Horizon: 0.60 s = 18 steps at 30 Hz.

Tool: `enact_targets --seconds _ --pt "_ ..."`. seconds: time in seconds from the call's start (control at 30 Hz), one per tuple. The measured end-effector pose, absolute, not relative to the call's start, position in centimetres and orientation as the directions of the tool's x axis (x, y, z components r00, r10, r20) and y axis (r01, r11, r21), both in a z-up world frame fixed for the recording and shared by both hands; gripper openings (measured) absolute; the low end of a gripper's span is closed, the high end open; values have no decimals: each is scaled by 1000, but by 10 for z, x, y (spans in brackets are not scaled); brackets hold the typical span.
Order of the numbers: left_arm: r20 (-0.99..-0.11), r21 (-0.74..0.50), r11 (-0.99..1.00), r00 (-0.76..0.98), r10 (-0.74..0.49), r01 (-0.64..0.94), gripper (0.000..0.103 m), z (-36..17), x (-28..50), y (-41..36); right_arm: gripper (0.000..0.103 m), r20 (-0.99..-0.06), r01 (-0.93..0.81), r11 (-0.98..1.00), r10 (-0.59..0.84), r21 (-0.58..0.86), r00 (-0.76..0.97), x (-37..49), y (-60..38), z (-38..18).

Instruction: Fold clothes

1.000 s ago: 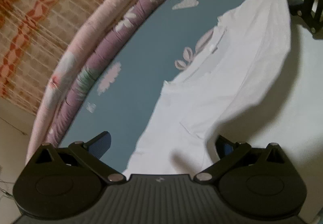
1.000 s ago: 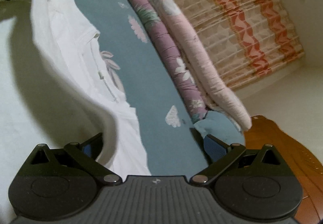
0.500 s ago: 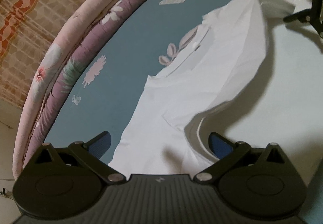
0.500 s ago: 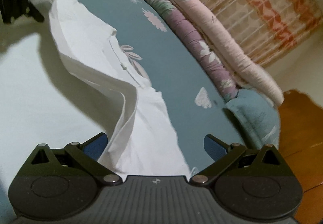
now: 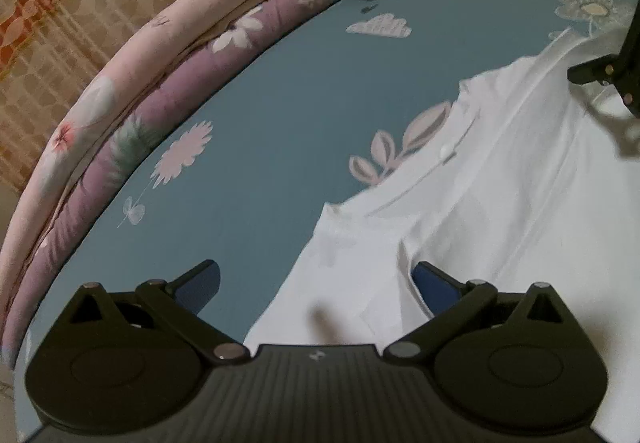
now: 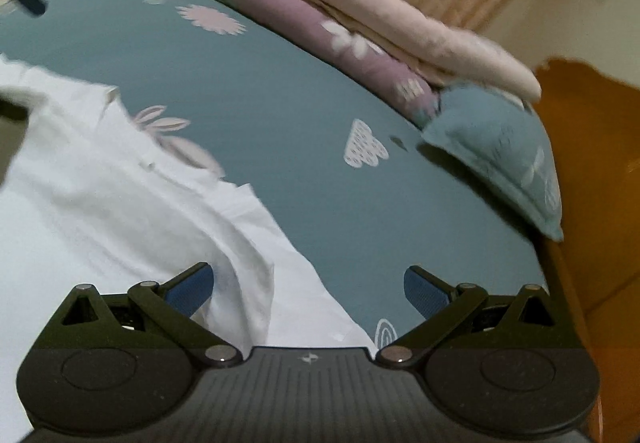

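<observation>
White shirt (image 5: 460, 203) lies spread on the blue floral sheet (image 5: 280, 115), its collar toward the far bedding roll (image 5: 132, 91). Only your right view shows the wooden floor (image 6: 592, 163) past the pillow (image 6: 500, 151). Your left gripper (image 5: 316, 283) and right gripper (image 6: 308, 283) both sit low, jaws apart, over the shirt's near edge. The cloth is folded over, creased.

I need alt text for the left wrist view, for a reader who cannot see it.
A white shirt lies on a blue floral bedsheet, with the left gripper open just above its near edge. Rolled pink and purple quilts line the far side, and the right gripper shows at the upper right.
</observation>
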State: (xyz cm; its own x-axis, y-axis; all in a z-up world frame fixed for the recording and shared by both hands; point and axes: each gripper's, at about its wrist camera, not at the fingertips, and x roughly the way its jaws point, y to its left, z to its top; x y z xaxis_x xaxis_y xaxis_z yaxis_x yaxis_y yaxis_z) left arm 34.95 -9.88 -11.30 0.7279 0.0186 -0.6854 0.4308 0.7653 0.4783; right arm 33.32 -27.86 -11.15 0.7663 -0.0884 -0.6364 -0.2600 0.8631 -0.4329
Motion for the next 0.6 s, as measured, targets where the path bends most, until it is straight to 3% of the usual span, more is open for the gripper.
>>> enact_targets --seconds 0.23,0.4,0.6 --pt "-652 431 751 748 -124 500 102 -59 323 -74 103 -646 -216 928 -33 -303 763 289 -305 -68" --pt "-685 270 770 677 -269 578 102 -37 270 -40 103 -677 -225 956 42 -186 735 228 -319 -60" --pt "-776 310 712 601 -194 630 102 -84 212 -21 103 -720 -131 985 11 -112 694 163 -328 -89"
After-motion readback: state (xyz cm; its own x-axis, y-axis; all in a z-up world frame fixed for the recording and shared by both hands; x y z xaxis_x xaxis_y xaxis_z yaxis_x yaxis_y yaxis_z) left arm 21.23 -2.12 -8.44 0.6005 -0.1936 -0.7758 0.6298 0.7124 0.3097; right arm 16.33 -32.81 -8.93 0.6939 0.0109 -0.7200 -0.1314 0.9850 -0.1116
